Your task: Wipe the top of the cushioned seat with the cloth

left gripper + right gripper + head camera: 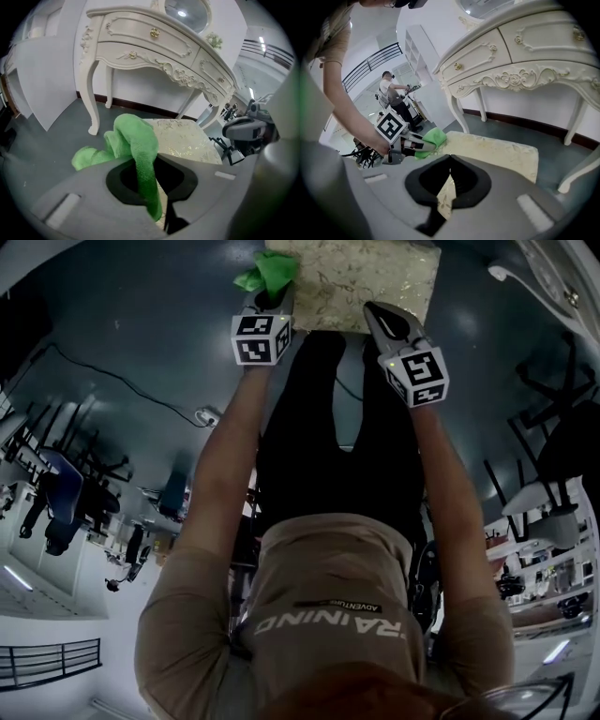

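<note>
Now: cloth clamped at the seat's corner, other tongs shut on nothing

Behind the cushioned seat (375,282) stands a cream dressing table (154,42) with carved legs and an oval mirror (185,11) on top. Its drawers (145,35), each with a small gold knob, are all pushed shut, so what they hold cannot be seen. Under and around the seat lies a dark grey-blue floor (112,343).

The seat itself is a pale, square cushion with a leafy gold pattern, set just in front of the table's legs.

Over the seat's left corner, as the head view shows it, the left gripper (270,294) reaches in. Its jaws are clamped on the green cloth (133,140): one fold runs down between the pads, and the rest bunches up in front of them. In the right gripper view that bunch (431,137) rests on the seat's corner, with the left gripper (415,146) right behind it.

Over the seat's near edge, toward its right side, the right gripper (382,320) hangs well apart from the cloth. Its jaws are closed tip to tip with nothing between them; only the seat's pattern shows through the gap lower down. Whether it touches the cushion cannot be told.

Far off to the seat's left, in the right gripper view, another person (391,93) stands by the railings.
</note>
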